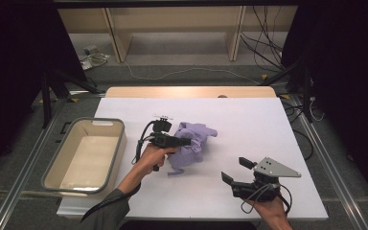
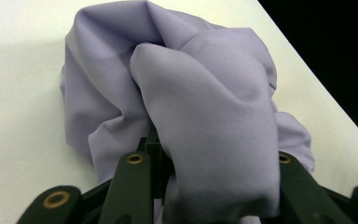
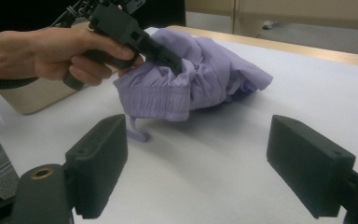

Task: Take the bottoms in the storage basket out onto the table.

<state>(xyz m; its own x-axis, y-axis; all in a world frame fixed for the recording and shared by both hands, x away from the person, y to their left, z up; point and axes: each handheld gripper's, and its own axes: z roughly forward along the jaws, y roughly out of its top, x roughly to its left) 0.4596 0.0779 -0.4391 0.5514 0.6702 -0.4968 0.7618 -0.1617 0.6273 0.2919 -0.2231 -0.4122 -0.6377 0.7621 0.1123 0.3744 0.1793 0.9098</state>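
A crumpled lilac garment (image 1: 199, 134) lies in the middle of the white table cover (image 1: 254, 120). My left gripper (image 1: 188, 142) reaches into its left side and is shut on a bunched fold. In the left gripper view the cloth (image 2: 205, 93) bulges up between the jaws. The right gripper view shows the garment (image 3: 214, 70) with its gathered elastic band and a dangling cord loop (image 3: 137, 133). There the left gripper (image 3: 170, 60) presses into the fabric. My right gripper (image 1: 235, 169) rests near the table's front right, open and empty (image 3: 200, 158), pointing at the garment from a distance.
A beige bin with a grey rim (image 1: 117, 152) stands at the left edge of the table, with nothing in it. Its side shows behind the left hand (image 3: 32, 100). Cables and wooden shelving lie on the floor beyond the table's far edge.
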